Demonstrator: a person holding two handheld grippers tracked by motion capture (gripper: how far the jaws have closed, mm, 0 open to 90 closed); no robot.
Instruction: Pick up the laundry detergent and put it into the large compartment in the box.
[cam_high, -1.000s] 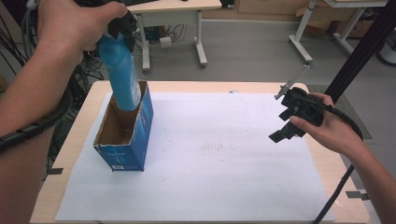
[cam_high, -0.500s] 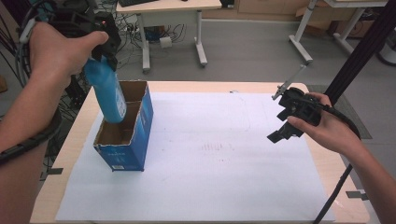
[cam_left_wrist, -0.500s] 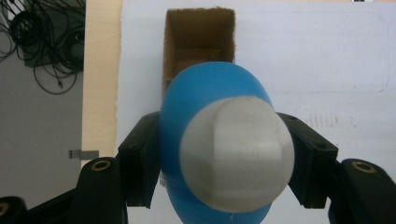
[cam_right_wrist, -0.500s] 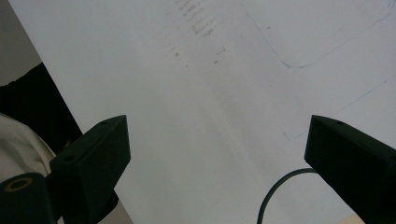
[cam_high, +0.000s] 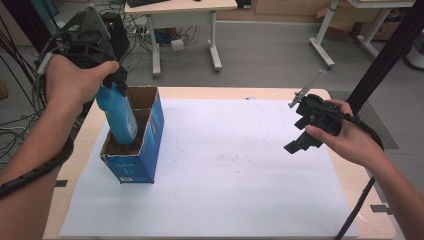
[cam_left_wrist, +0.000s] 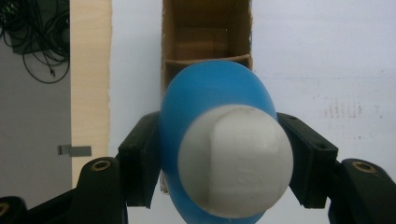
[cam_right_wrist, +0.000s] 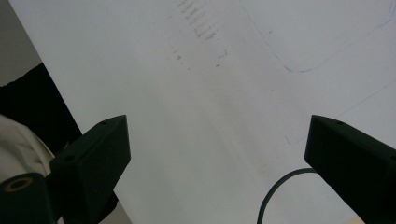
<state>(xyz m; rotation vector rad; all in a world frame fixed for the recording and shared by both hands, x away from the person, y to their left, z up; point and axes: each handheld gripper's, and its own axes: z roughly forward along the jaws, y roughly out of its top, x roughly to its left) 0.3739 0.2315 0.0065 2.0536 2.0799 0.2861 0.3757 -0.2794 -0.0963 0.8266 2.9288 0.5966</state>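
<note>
At the left side of the counter (cam_high: 210, 92), the left gripper (cam_high: 112, 82) holds the blue bottle (cam_high: 119, 116) by its upper part, jaws clamped on both flanks below the white cap (cam_left_wrist: 235, 161). The bottle's lower end is already inside the open blue carton (cam_high: 145, 152), tilted a little. What seems left is to lower it fully and let go. The right gripper (cam_high: 311, 131) hovers over the white sheet (cam_high: 240, 165), jaws wide and empty.

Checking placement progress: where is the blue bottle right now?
In the high view the blue bottle is at table left, clamped in the left gripper, its lower end dipping into the open blue cardboard box.
</note>
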